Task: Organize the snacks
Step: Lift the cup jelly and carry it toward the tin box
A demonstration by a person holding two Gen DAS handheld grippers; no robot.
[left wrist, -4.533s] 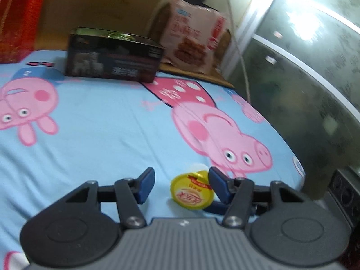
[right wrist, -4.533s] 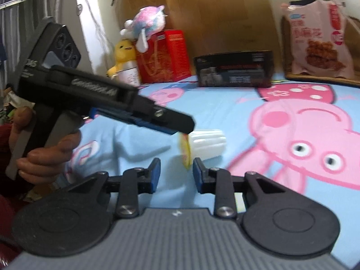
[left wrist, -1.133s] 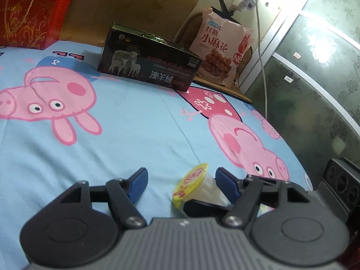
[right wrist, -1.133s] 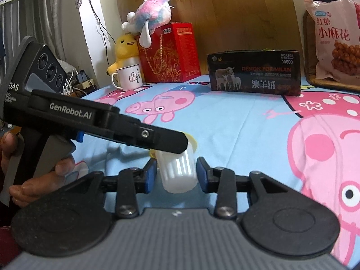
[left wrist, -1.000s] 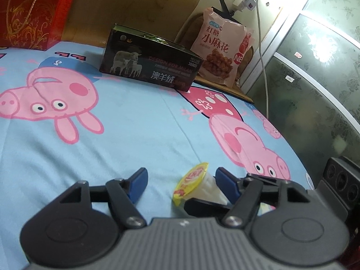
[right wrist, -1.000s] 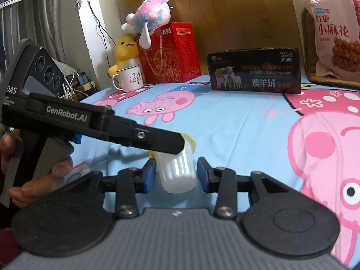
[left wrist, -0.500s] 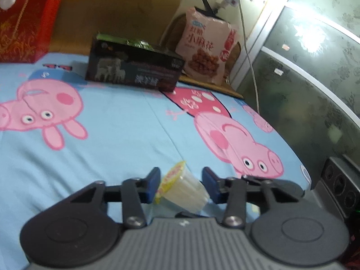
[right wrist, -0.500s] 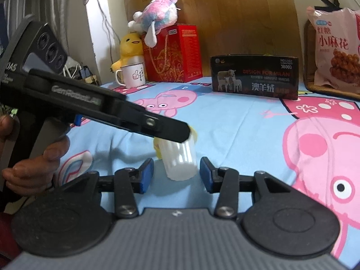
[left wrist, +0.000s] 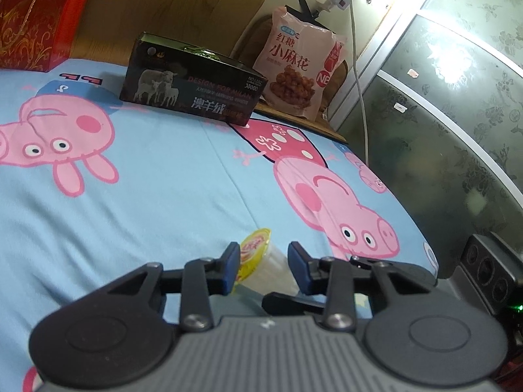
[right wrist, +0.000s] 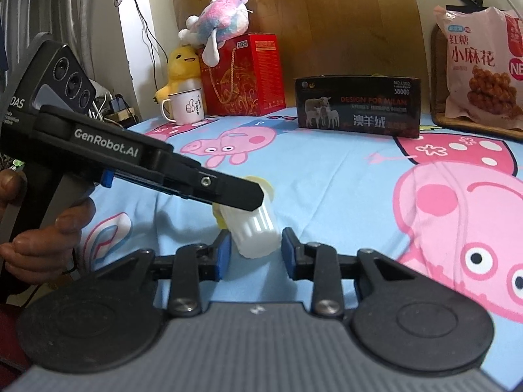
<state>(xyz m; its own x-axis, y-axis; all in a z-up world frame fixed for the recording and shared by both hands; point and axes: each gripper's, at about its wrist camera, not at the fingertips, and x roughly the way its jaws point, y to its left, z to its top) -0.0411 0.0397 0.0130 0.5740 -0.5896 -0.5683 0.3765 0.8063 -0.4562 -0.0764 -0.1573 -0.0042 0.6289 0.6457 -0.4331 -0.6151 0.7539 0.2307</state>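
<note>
Blue cartoon-pig bedsheet [left wrist: 157, 202] covers the bed, with a dark box [right wrist: 358, 106] and a pink snack bag [left wrist: 299, 75] at its far edge. A small jelly cup [right wrist: 253, 232] lies on its side between both grippers. The left gripper [left wrist: 264, 268] has its fingers [left wrist: 228, 268] clenched on the cup. The right gripper [right wrist: 255, 253] flanks the cup's base; whether its fingers [right wrist: 222, 254] touch it is unclear. The left gripper's finger hides the cup's lid in the right wrist view.

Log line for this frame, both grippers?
left gripper: shut on jelly cup | right gripper: open around cup base | cup: above bedsheet
</note>
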